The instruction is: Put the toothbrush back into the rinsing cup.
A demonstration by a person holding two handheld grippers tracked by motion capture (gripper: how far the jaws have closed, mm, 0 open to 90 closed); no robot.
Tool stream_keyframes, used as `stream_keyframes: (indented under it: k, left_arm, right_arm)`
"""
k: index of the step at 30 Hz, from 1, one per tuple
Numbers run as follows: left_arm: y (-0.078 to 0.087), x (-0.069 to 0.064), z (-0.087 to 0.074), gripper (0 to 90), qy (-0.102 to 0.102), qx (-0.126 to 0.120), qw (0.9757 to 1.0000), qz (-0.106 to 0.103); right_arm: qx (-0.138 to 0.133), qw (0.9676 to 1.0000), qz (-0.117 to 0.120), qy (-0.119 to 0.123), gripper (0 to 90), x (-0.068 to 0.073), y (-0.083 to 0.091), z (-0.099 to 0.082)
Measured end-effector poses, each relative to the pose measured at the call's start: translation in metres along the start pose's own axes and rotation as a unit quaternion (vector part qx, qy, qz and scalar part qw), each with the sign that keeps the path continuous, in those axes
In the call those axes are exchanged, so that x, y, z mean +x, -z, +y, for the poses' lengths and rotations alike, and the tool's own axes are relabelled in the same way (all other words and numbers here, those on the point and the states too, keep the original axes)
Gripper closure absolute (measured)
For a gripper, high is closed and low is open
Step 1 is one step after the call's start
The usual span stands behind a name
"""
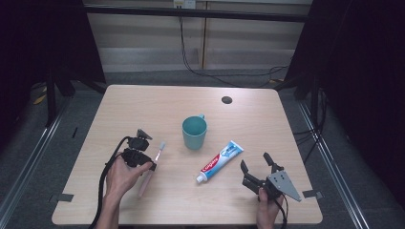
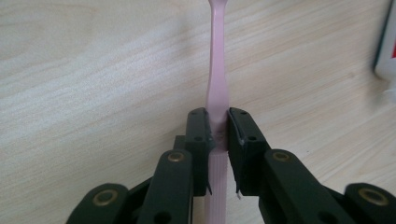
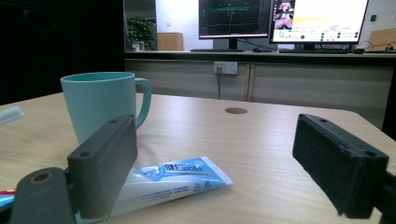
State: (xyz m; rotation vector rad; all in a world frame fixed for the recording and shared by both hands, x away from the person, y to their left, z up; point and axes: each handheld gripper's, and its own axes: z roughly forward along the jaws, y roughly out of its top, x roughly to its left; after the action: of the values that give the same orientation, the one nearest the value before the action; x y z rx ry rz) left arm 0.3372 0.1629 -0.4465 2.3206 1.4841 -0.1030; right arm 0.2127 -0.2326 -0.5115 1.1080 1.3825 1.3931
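Lying left of a teal ceramic mug (image 1: pixel 194 132) on the pale wood-grain table (image 1: pixel 143 102), the slim pink plastic toothbrush (image 1: pixel 152 167) sits clamped in the left gripper (image 1: pixel 152 166). Its ribbed handle (image 2: pixel 215 186) is pinched tight (bristles out of frame). Beyond the wide-open, empty right gripper (image 3: pixel 224 163) lies a glossy white-and-blue toothpaste tube (image 3: pixel 163 184).

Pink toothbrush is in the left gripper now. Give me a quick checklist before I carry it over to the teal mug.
1. Left gripper shut on the pink plastic toothbrush: ok.
2. Grip sits on the handle, brush head free: ok.
3. Teal ceramic mug upright, mouth open: ok.
4. Mug empty inside: cannot tell.
5. Blue-and-white toothpaste tube lies apart from the mug, out of the path: ok.
6. Right gripper open, beside the tube, away from the mug: ok.
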Motion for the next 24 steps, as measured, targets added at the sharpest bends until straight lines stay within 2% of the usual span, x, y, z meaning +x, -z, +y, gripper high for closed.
stream_keyframes:
  k: [3,8,11,13,18,22,24]
  left_arm:
    - [0.004,0.002,-0.003,79.0,0.002,-0.013,0.9999,-0.004]
    - [0.009,0.005,-0.006,79.1,0.004,-0.038,0.999,-0.022]
    - [0.013,0.007,-0.01,79.0,0.005,-0.059,0.9976,-0.035]
    - [0.014,0.008,-0.011,79.1,-0.002,-0.068,0.997,-0.037]
    - [0.019,0.009,-0.015,79.1,-0.003,-0.092,0.9949,-0.041]
    - [0.022,0.007,-0.017,79.1,-0.012,-0.122,0.9915,-0.043]
    - [0.024,0.006,-0.018,79.1,-0.01,-0.126,0.9906,-0.051]
  right_arm:
    - [0.0,1.0,0.0,0.0,13.3,0.0,0.0,0.0]
    - [0.0,1.0,0.0,0.0,13.3,0.0,0.0,0.0]
    - [0.0,1.0,0.0,0.0,13.3,0.0,0.0,0.0]
    - [0.0,1.0,0.0,0.0,13.3,0.0,0.0,0.0]
    - [0.0,1.0,0.0,0.0,13.3,0.0,0.0,0.0]
    - [0.0,1.0,0.0,0.0,13.3,0.0,0.0,0.0]
    - [0.0,1.0,0.0,0.0,13.3,0.0,0.0,0.0]
